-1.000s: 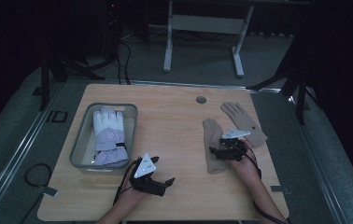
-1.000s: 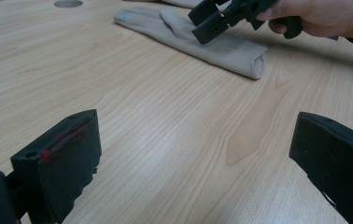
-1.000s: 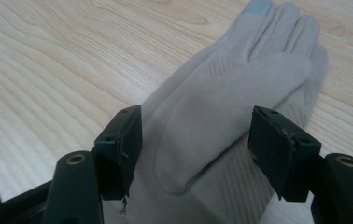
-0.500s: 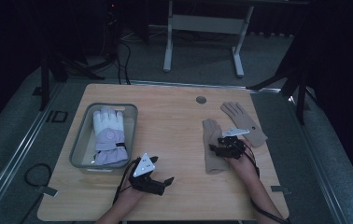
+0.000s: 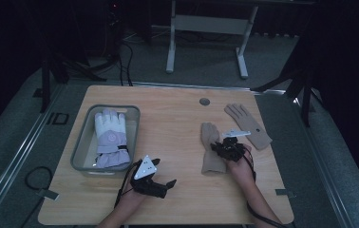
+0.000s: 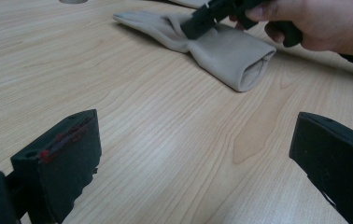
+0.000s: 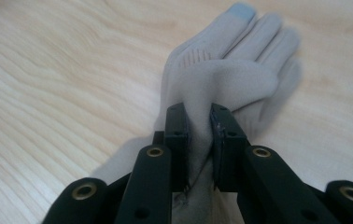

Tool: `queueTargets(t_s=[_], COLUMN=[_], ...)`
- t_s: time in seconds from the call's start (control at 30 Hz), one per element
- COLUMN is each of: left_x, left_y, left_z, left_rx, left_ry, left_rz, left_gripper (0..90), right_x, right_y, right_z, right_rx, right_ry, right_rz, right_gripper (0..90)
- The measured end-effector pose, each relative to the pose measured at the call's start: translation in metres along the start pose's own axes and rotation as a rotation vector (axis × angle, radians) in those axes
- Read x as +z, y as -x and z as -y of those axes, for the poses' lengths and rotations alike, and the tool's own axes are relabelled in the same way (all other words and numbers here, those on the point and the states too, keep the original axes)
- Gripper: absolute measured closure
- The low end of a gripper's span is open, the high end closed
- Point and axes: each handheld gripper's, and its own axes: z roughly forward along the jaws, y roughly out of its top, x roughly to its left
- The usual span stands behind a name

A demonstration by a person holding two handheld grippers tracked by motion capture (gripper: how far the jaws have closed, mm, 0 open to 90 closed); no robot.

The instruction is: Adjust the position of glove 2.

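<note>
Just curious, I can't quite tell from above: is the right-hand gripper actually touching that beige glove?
Touching. The right gripper view shows it plainly: the right gripper has just closed its jaws, and a fold of the beige glove is pinched between them.

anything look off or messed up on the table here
Only the nearer beige glove: the right gripper, whose jaws have just been closing, pinches its fabric into a raised fold. The other beige glove lies flat.

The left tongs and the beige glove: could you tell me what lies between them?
Bare wooden tabletop, as the left gripper view shows, between left tongs and beige glove.
</note>
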Motion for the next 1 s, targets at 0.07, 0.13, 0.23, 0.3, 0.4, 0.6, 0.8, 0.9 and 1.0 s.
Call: queueTargets(t_s=[0.07, 0.13, 0.23, 0.3, 0.4, 0.6, 0.8, 0.9, 1.0], left_x=[0.000, 0.000, -0.001, -0.001, 0.000, -0.001, -0.002, -0.004, -0.004], left_y=[0.000, -0.001, -0.001, -0.001, -0.002, -0.002, -0.002, -0.002, -0.004], left_z=[0.000, 0.000, -0.001, -0.001, -0.001, -0.002, -0.002, -0.002, -0.001], left_rx=[-0.002, -0.001, -0.002, 0.000, -0.001, 0.001, 0.000, 0.000, -0.006], left_ry=[0.000, 0.002, 0.007, 0.006, 0.005, 0.014, 0.024, 0.025, 0.023], left_rz=[0.001, -0.002, -0.004, -0.008, -0.008, -0.006, -0.010, -0.012, -0.012], left_gripper=[2.5, 2.5, 2.5, 2.5, 2.5, 2.5, 2.5, 2.5, 2.4], right_x=[-0.003, -0.007, -0.013, -0.018, -0.025, -0.028, -0.013, -0.001, 0.010], right_y=[-0.004, -0.007, -0.014, -0.021, -0.034, -0.050, -0.064, -0.068, -0.070], right_z=[-0.008, -0.017, -0.032, -0.040, -0.049, -0.055, -0.045, -0.039, -0.033], right_rx=[0.002, 0.018, 0.031, 0.039, 0.030, 0.046, 0.050, 0.034, 0.032], right_ry=[0.015, 0.037, 0.069, 0.094, 0.122, 0.155, 0.139, 0.100, 0.073], right_rz=[-0.010, -0.029, -0.036, -0.038, -0.023, -0.007, -0.003, 0.000, 0.013], right_gripper=[78.9, 79.0, 79.2, 79.2, 79.2, 79.0, 78.9, 78.7, 78.2])
